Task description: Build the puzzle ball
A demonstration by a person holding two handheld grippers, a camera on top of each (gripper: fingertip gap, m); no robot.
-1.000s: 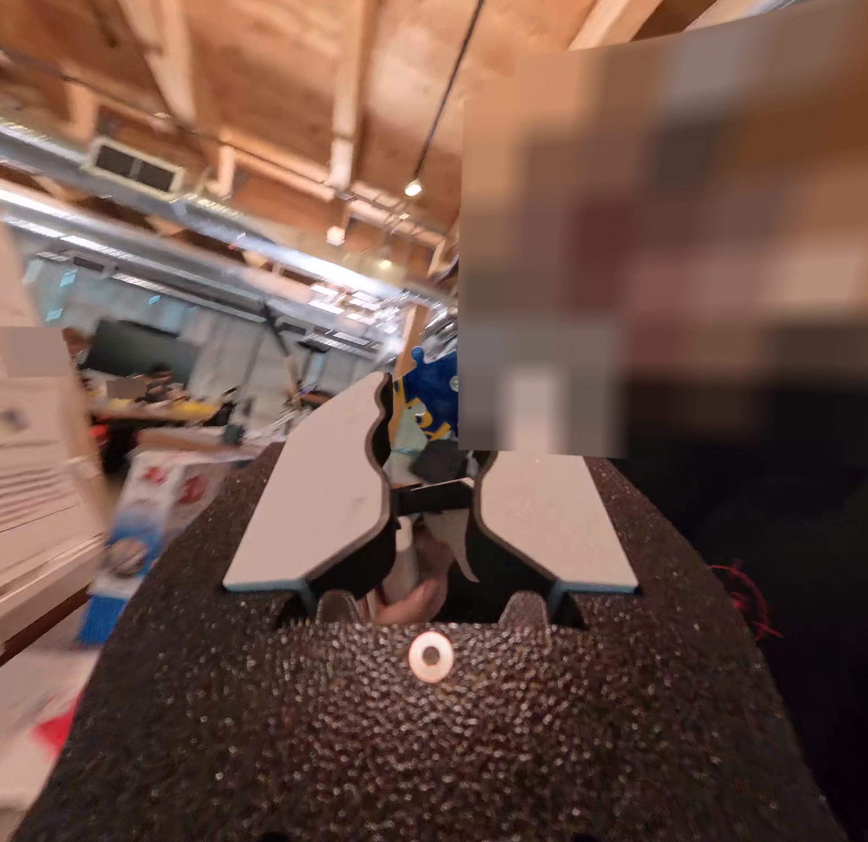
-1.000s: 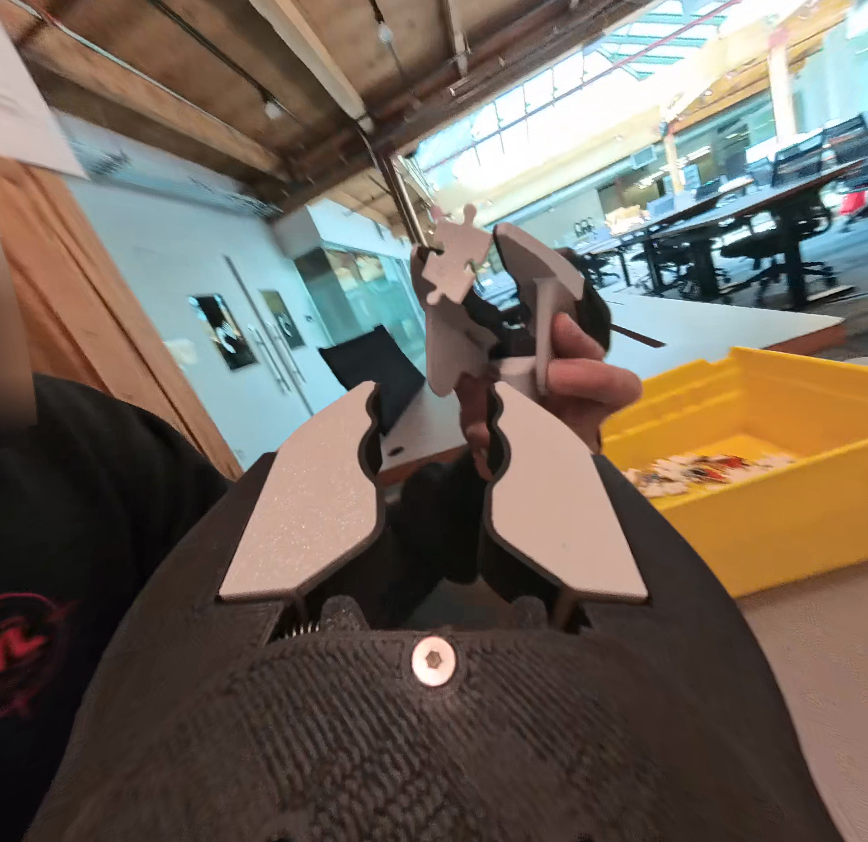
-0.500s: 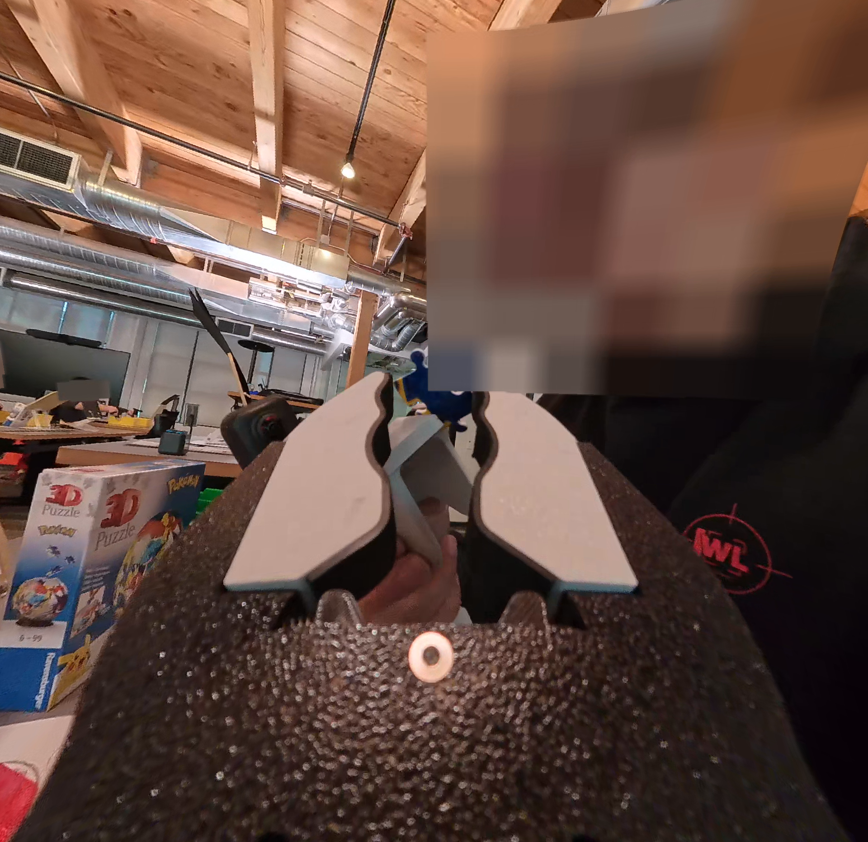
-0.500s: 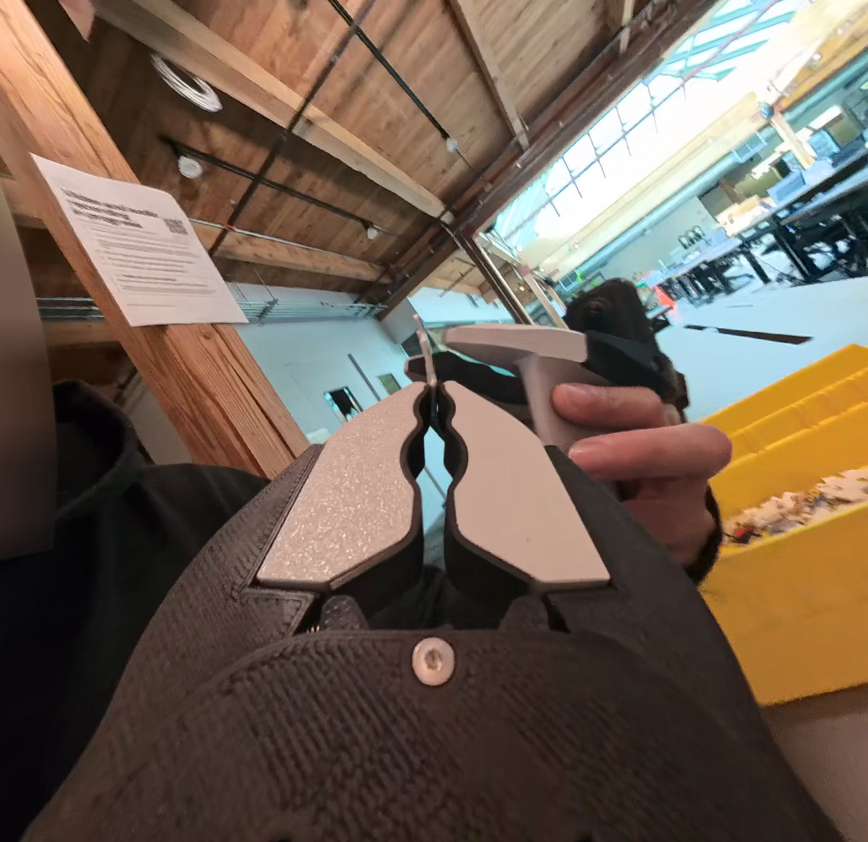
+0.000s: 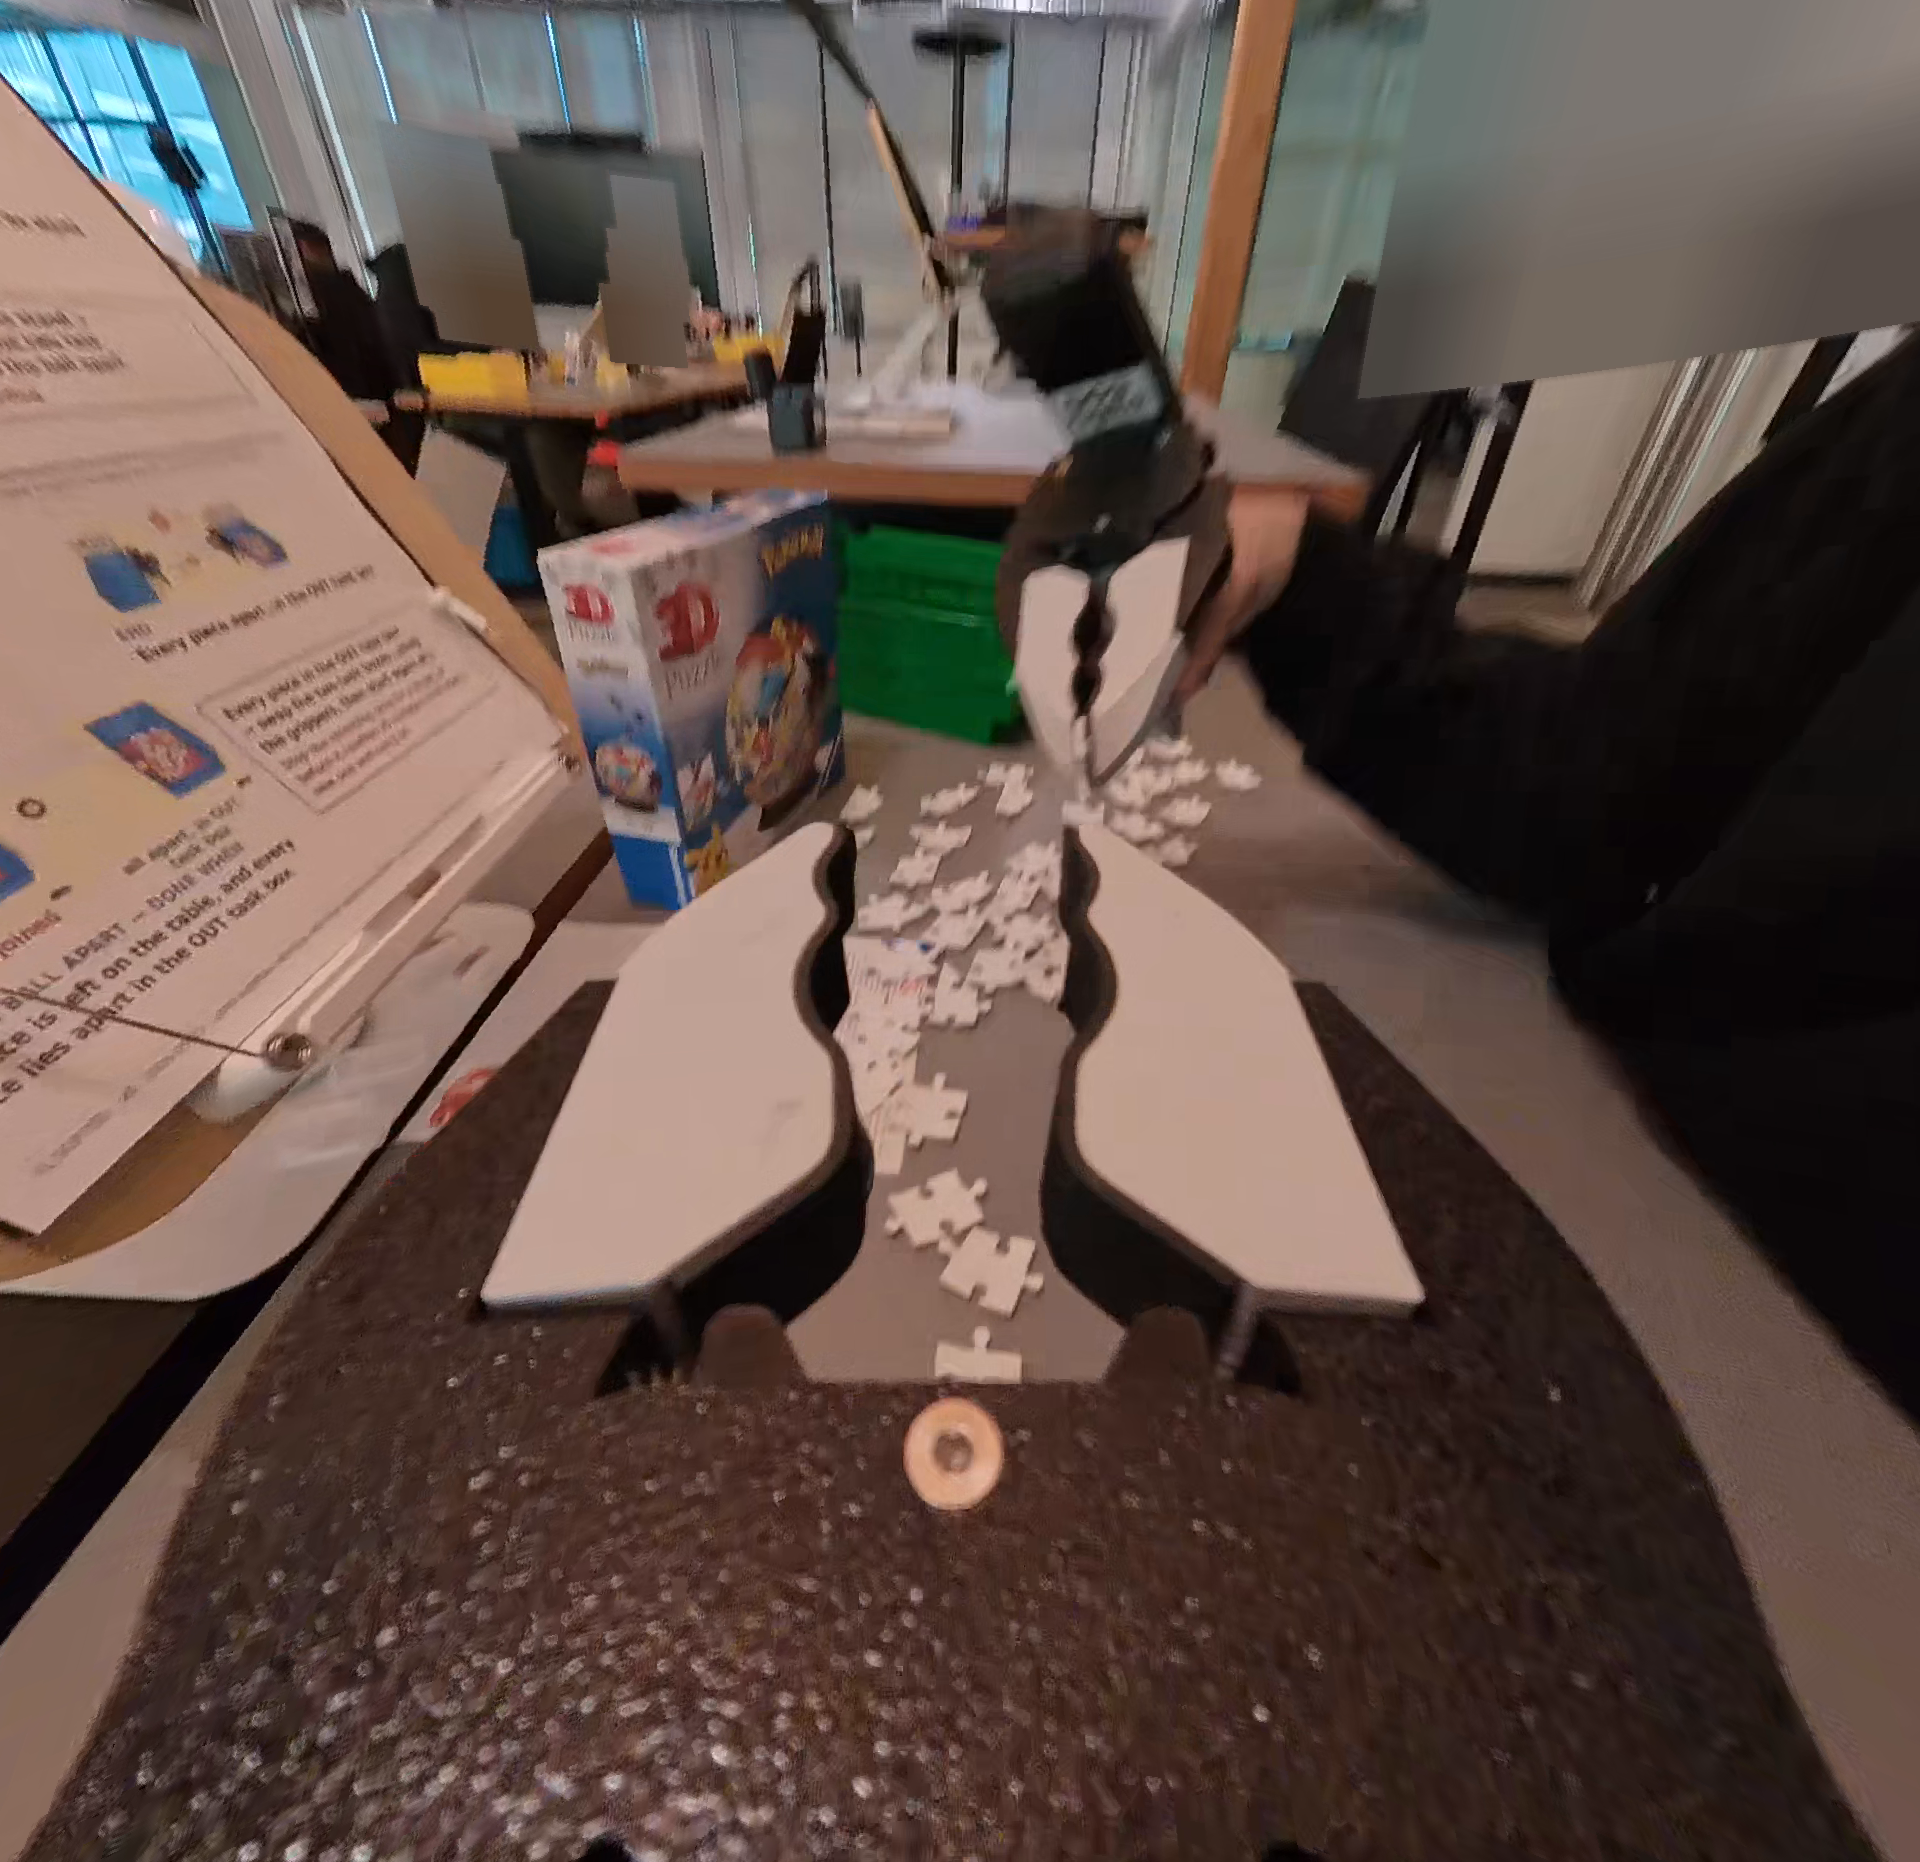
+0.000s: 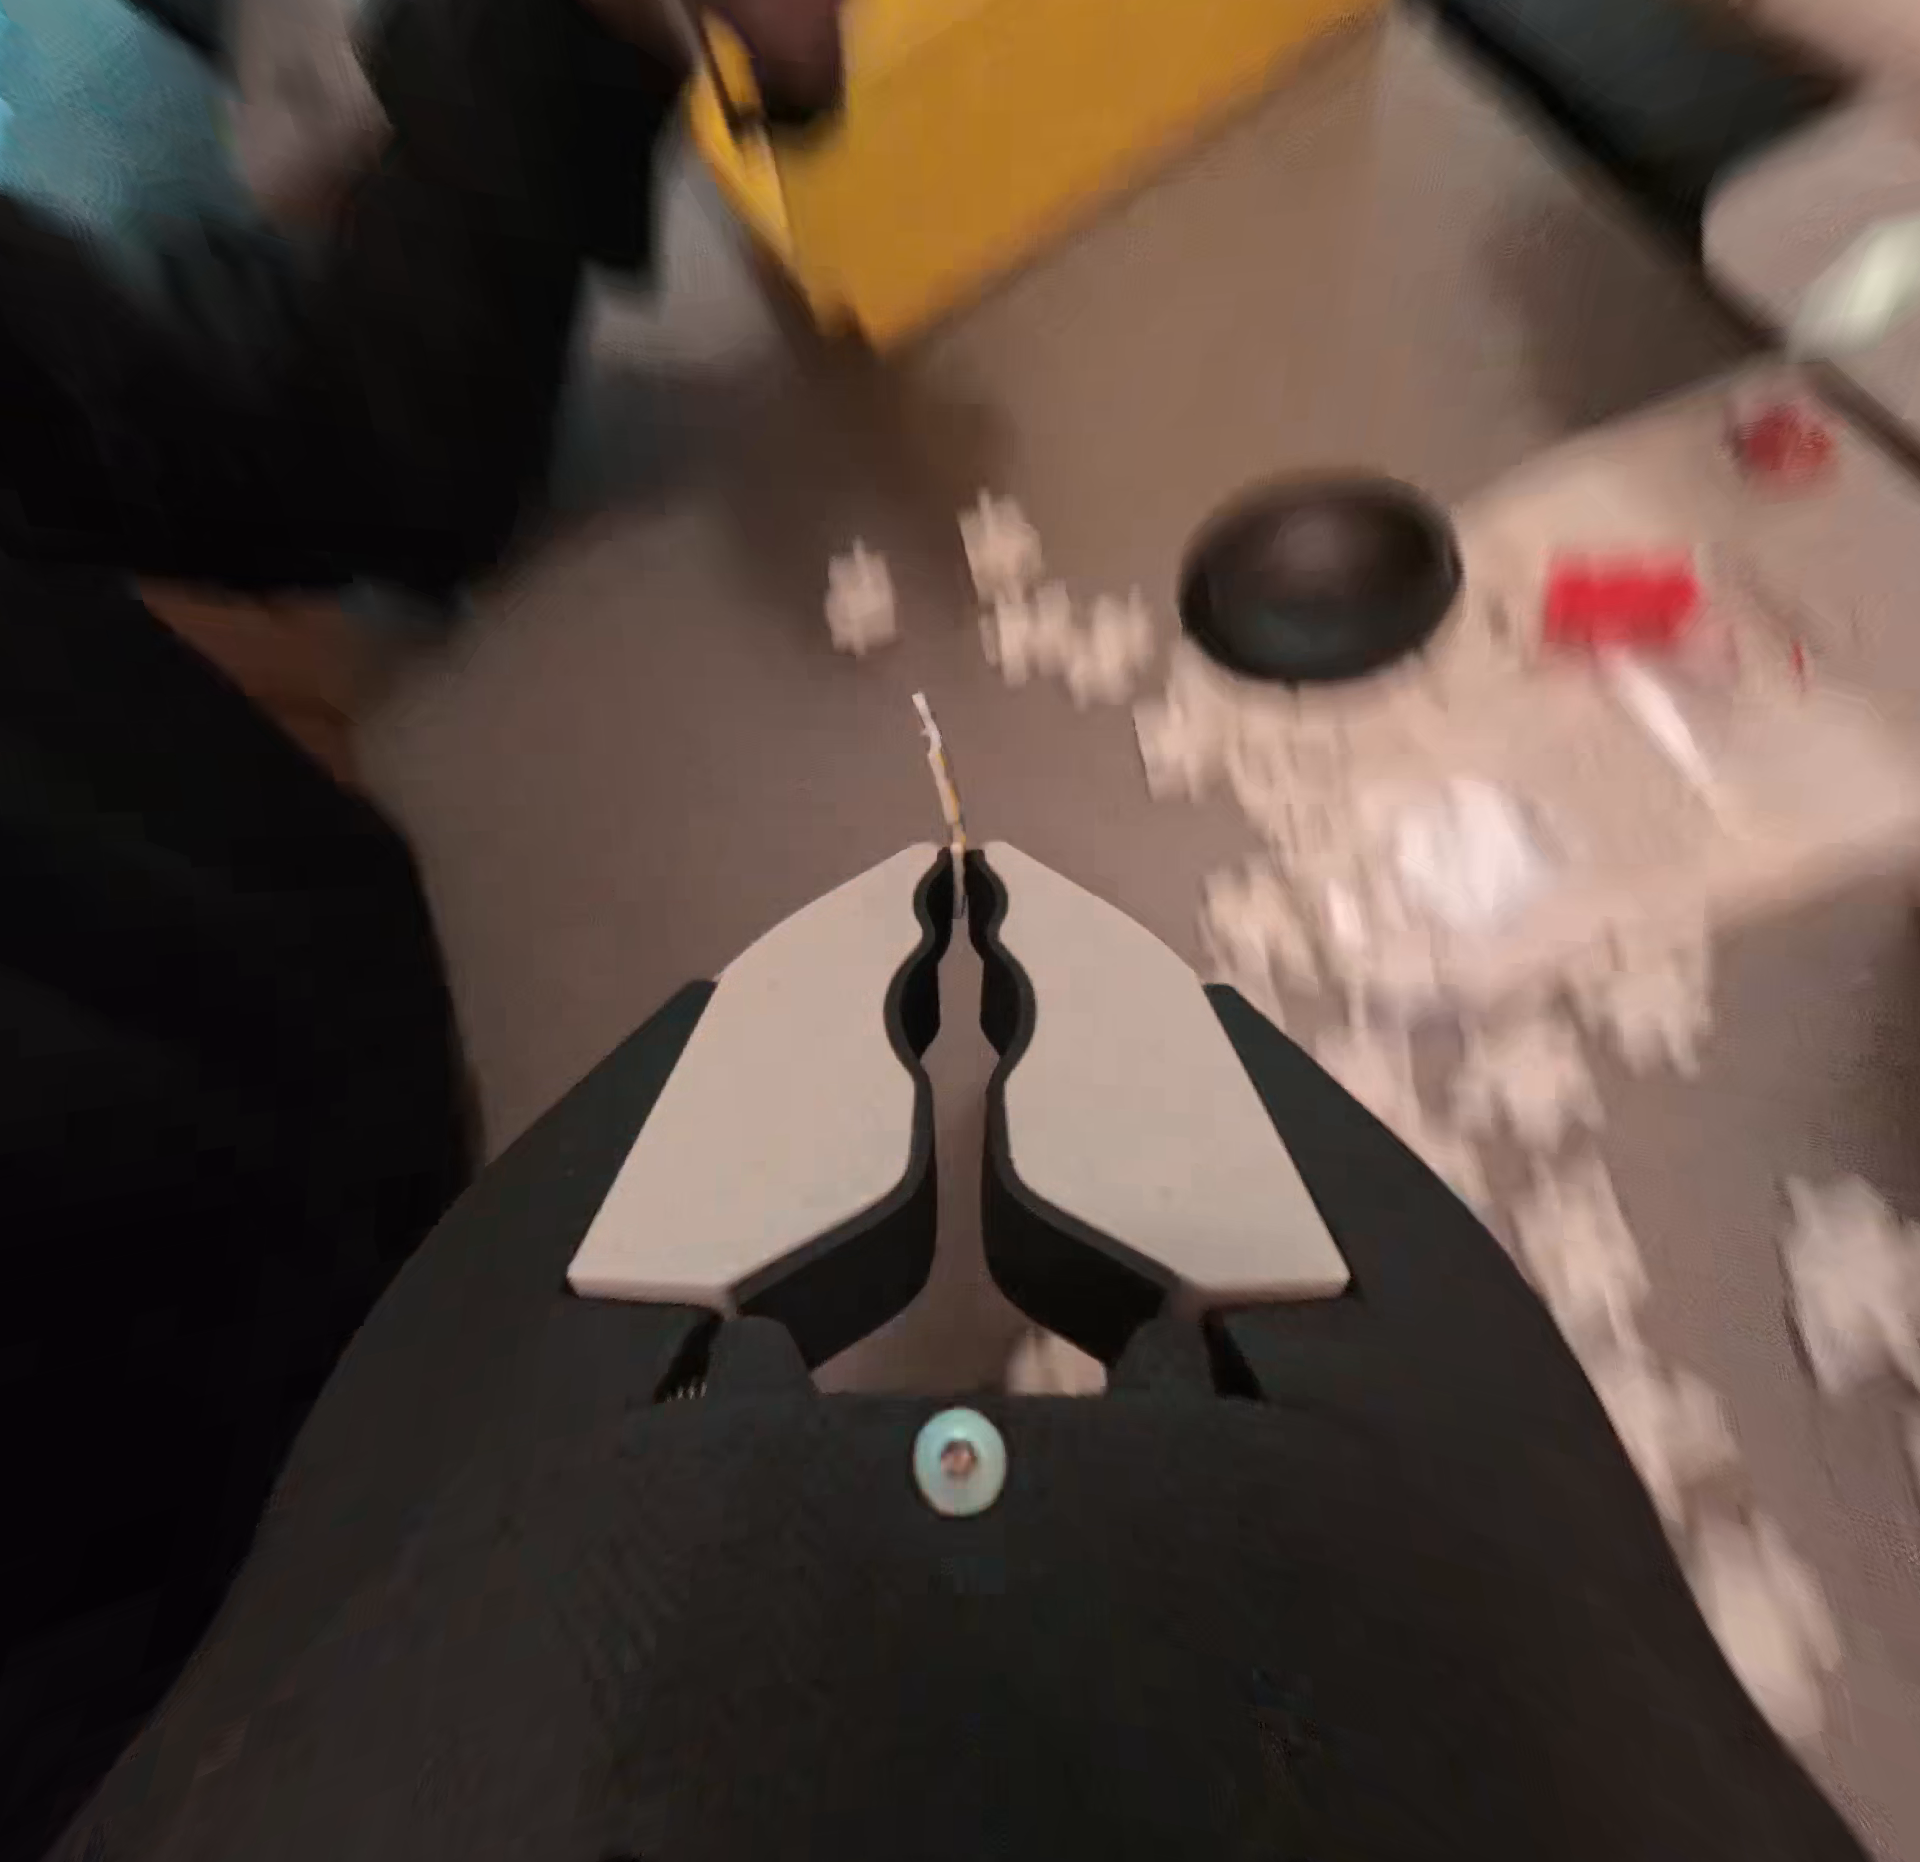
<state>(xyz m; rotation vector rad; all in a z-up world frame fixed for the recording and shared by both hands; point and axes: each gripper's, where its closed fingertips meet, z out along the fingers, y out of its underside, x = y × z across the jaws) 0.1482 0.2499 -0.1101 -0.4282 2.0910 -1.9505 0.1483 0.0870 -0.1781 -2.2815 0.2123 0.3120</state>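
My left gripper [image 5: 958, 844] is open and empty, tilted down over several loose white puzzle pieces [image 5: 966, 939] lying face down on the grey table. My right gripper [image 6: 958, 852] is shut on a thin puzzle piece [image 6: 940, 768], seen edge-on and sticking out past the tips. The right gripper also shows in the left wrist view [image 5: 1093, 669], held above the far pieces. The right wrist view is blurred; scattered pieces [image 6: 1351, 856] lie to its right.
A puzzle box [image 5: 707, 711] stands at the back left, with green crates [image 5: 925, 638] behind it. A cardboard instruction sheet [image 5: 187, 721] leans at the left. A yellow bin [image 6: 987, 119] and a black round stand [image 6: 1314, 576] lie ahead of the right gripper.
Both grippers have swung down from pointing at the ceiling to face the table. The right gripper stays shut on the piece. The left gripper is open and away from the right one.
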